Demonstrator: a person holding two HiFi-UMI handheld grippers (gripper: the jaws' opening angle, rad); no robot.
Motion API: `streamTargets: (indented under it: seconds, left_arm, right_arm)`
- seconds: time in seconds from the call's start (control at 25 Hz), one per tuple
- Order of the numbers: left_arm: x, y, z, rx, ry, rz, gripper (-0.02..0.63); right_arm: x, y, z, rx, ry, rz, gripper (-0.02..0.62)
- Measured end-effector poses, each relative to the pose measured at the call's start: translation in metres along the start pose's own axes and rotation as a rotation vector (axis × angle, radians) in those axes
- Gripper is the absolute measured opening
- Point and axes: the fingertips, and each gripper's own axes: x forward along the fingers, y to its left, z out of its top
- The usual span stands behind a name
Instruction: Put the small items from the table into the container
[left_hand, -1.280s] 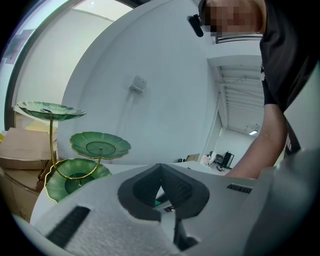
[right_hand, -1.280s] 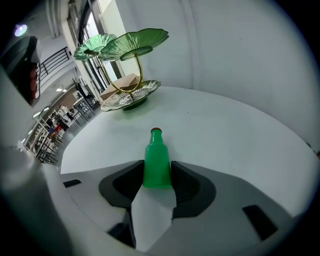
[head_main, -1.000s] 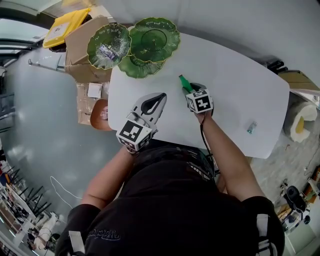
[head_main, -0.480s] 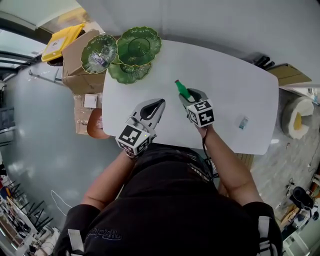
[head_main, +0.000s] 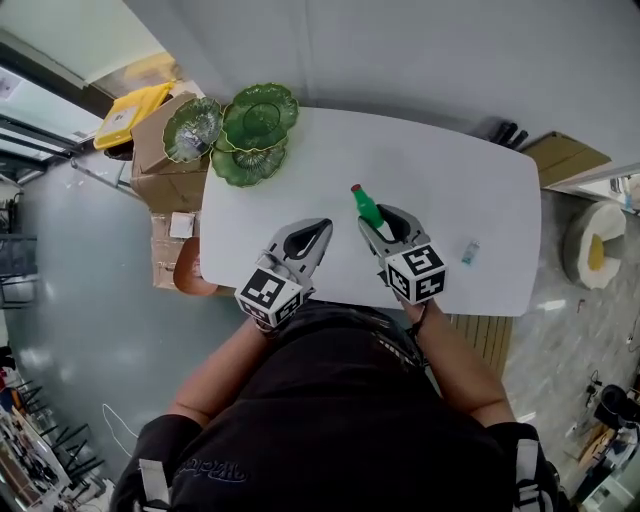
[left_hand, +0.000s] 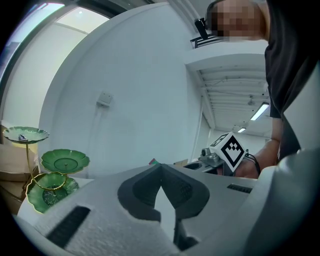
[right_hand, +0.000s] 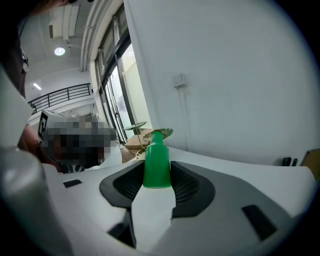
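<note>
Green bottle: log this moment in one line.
right claw: shut on green bottle | left claw: shut, empty | small packet: on white table

Green bottle (head_main: 368, 208); white table (head_main: 470, 185); green dishes (head_main: 260, 122), gold rims; yellow box (head_main: 128, 110).

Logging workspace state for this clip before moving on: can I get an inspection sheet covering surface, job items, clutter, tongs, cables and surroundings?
Surface: white table.
Job's things: green bottle, gripped; small pale item lying near the table's right end; green tiered dish stand at the far left corner.
Clutter: nothing seen on the table.
Tongs: left tongs shut, empty; right tongs shut on the green bottle.
Cables: black cable at the right wrist.
Surroundings: cardboard boxes and a yellow object beside the table's left end.
</note>
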Motion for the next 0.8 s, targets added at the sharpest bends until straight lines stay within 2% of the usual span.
streamTargets:
  seconds: [0.24, 0.48, 0.8]
  left_arm:
    - [-0.001, -0.028, 0.001, 0.010, 0.001, -0.012, 0.007]
    - [-0.006, -0.035, 0.005, 0.024, -0.001, 0.013, 0.006]
    - [-0.034, -0.009, 0.006, 0.014, -0.011, 0.085, 0.006]
  right_arm:
    - [-0.041, 0.009, 0.005, 0.003, -0.054, 0.011, 0.169]
    - [-0.041, 0.021, 0.010, 0.011, -0.085, 0.050, 0.169]
    - [-0.026, 0.040, 0.022, -0.011, -0.098, 0.082, 0.169]
